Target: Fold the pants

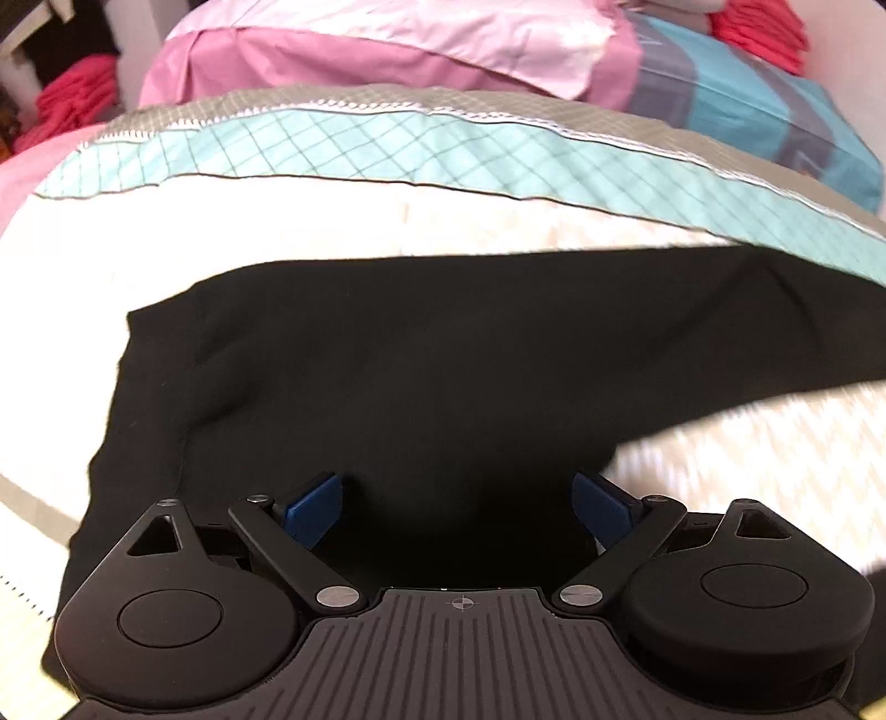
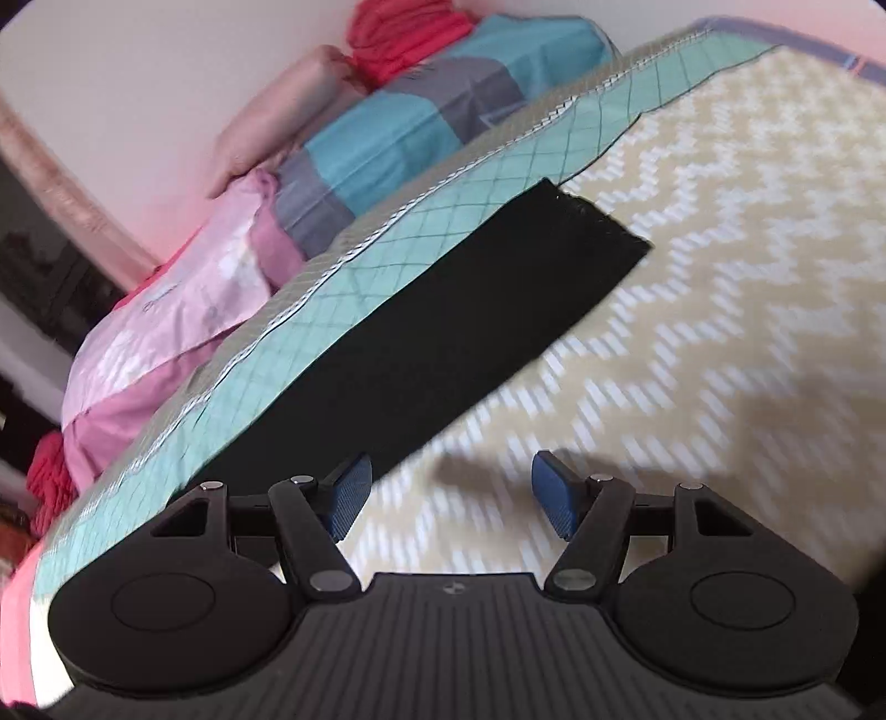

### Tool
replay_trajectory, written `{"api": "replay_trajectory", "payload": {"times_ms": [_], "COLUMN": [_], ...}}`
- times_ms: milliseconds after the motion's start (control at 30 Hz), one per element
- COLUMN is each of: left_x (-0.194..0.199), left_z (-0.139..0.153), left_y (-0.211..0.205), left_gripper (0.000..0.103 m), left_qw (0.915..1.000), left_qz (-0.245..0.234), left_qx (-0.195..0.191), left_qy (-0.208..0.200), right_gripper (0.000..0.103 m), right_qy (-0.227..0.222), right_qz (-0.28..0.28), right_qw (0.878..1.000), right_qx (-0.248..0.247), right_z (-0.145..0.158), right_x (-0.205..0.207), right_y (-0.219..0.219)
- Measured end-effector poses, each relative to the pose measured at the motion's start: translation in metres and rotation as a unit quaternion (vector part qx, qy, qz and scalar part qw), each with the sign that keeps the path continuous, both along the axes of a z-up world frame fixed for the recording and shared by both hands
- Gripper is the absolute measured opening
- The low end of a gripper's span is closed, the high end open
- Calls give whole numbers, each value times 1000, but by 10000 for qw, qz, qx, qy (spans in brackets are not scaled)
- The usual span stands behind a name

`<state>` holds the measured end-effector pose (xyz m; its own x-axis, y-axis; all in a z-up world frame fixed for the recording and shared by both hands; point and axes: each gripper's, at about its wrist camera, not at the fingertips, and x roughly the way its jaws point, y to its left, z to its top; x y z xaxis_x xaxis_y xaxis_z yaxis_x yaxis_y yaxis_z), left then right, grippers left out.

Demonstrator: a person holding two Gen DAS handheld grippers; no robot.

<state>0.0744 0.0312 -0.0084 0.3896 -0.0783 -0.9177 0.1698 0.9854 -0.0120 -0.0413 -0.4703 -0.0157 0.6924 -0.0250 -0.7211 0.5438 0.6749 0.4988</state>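
Left wrist view: black pants (image 1: 443, 354) fill the middle, lying flat on the bed's cream zigzag mat (image 1: 277, 221). Fabric is so dark that folds, seams & waistband can't be made out; only a faint crease shows near the left edge. Near part of the pants is hidden under the left gripper (image 1: 457, 507), and the leg runs off frame at the right. Left gripper is spread wide, blue pads (image 1: 313, 507) hovering over the cloth w/ nothing between them; whether the tips touch the fabric can't be told. Right side of the mat is motion-blurred.

Right wrist view: one pant leg (image 2: 443, 338) stretches from near left to far right, ending in a hem w/ a slightly frayed-looking edge. Its near end is cut off behind the right gripper (image 2: 451, 495). That gripper's jaws stand apart, empty, above bare mat just right of the leg; its shadow falls on the mat. Mat pattern is smeared by blur.

Bed & room: a teal diamond-check band (image 2: 387, 232) borders the mat on the far side, the leg's long edge lying along it. Beyond it sit a pink pillow (image 1: 387, 50) and a blue/grey striped quilt (image 2: 398, 127), w/ red cloth bundles (image 1: 77, 94) at far left & far right. Pale wall (image 2: 138, 83) behind; dark furniture at far left is too blurred to identify.
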Motion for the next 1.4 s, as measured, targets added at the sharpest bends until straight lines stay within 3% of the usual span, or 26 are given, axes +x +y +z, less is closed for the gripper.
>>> {"api": "replay_trajectory", "payload": {"times_ms": [167, 200, 233, 267, 333, 467, 600, 667, 733, 833, 900, 1000, 1100, 1167, 1200, 1233, 1267, 1333, 1400], "left_x": [23, 22, 20, 19, 18, 18, 28, 28, 27, 18, 10, -4, -10, -11, -14, -17, -19, -26, -32], "left_z": [-27, -29, -29, -28, -28, -21, -33, -33, -29, -13, -1, 3, -7, -14, -15, -14, -10, 0, 4], "left_y": [7, 8, 7, 6, 4, 2, -7, -8, -7, -1, 9, 30, 51, 63, 67, 74, 76, 85, 94], "left_gripper": [103, 103, 103, 103, 103, 103, 103, 103, 103, 103, 103, 103, 103, 103, 103, 103, 103, 103, 103], "left_qw": [9982, 9982, 9985, 9987, 9990, 9992, 9986, 9987, 9986, 9993, 9998, 9998, 9995, 9991, 9994, 9997, 9998, 10000, 10000], "left_qz": [394, 398, 366, 327, 222, -49, -135, -145, -89, -47, 23, 135, 294, 330, 246, 145, 78, -42, -28], "left_qx": [-112, -118, -106, -79, -21, -104, -71, -26, -33, -47, -90, -127, -1, 112, 94, 46, 16, -83, -60], "left_qy": [445, 426, 403, 396, 395, 373, 497, 496, 528, 362, 187, 46, 110, 254, 225, 185, 170, 12, -70], "right_gripper": [70, 58, 28, 10, 11, 11, 12, 20, 38, 46, 47, 56, 61, 68, 67, 57, 54, 55, 65], "right_qy": [-413, -470, -449, -381, -315, -809, 109, -68, 13, 269, 213, 59, -35, 541, 909, 937, 1050, 667, 202], "right_qz": [-717, -820, -900, -862, -666, -626, -603, -807, -1089, -1099, -524, 907, 2442, 3292, 3373, 3244, 3030, 2800, 3357], "right_qw": [9960, 9944, 9929, 9919, 9918, 9938, 9965, 9950, 9940, 9909, 9923, 9866, 9633, 9409, 9339, 9317, 9299, 9282, 9149], "right_qx": [330, 475, 640, 849, 1047, 439, 576, 576, 50, -726, -1100, -1357, -1110, -579, -759, -1337, -1801, -2357, -2233], "right_z": [-14, -17, -20, -24, -20, 24, -9, -9, 3, 19, 27, 39, 37, 13, 2, 5, 15, 43, 63], "right_x": [26, 29, 32, 35, 35, -5, -21, -30, -32, -23, -9, 17, 44, 70, 81, 85, 91, 94, 104], "right_y": [-24, -30, -36, -42, -53, -62, -75, -74, -66, -45, -19, 40, 103, 141, 156, 169, 181, 205, 240]}}
